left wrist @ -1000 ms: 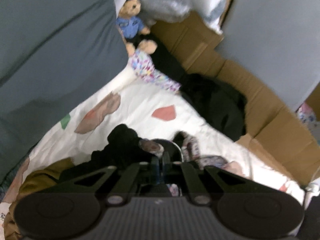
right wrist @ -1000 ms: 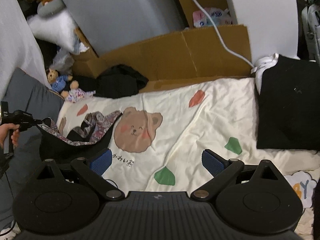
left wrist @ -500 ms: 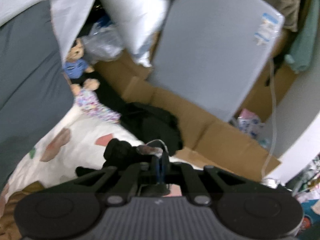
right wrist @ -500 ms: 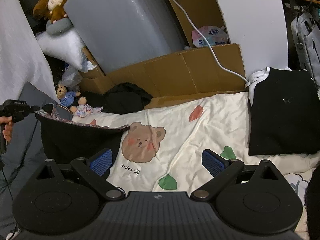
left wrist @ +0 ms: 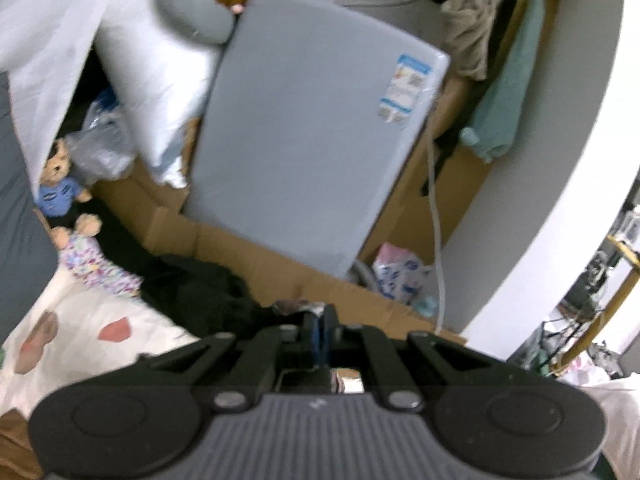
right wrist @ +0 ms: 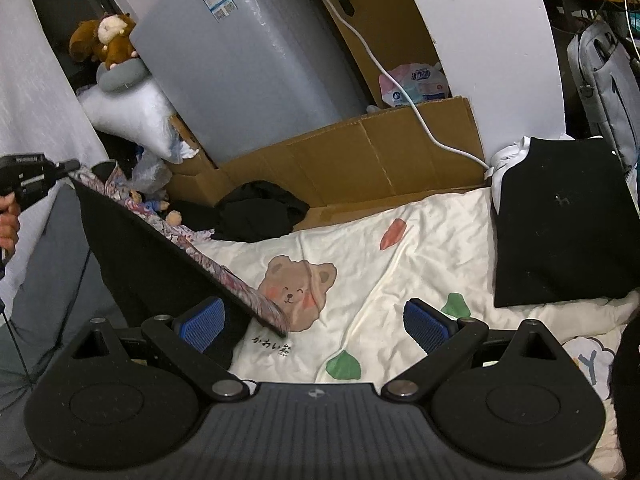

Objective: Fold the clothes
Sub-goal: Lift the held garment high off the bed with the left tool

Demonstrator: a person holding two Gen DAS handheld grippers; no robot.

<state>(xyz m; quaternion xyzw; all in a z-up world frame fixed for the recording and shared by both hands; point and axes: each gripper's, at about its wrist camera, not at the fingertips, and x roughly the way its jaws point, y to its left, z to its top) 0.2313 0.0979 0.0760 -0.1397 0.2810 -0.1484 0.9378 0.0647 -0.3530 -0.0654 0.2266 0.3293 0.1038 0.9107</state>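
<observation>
Since a second ago you have raised your left tool [left wrist: 320, 334] well above the bed, and the black garment [right wrist: 160, 256] that lay crumpled on the quilt now hangs stretched from it. That tool's blue pads are pressed together on the garment's paisley-lined edge [left wrist: 298, 307]. In the right wrist view your left hand [right wrist: 9, 222] grips the tool's handle at the far left, held out level, with the lined hem running down in a taut diagonal toward your right tool [right wrist: 314, 326]. The right tool is spread wide and holds nothing; its left pad [right wrist: 202, 322] sits just in front of the hanging cloth. Below it the cream quilt [right wrist: 400, 280] shows a bear face and small dark Japanese lettering. A folded black garment [right wrist: 560, 224] lies at the quilt's right side, and a loose black heap [right wrist: 260, 212] lies against the cardboard [right wrist: 360, 156]. Behind stands a grey panel [left wrist: 312, 136] with a blue and white label too small to read.
</observation>
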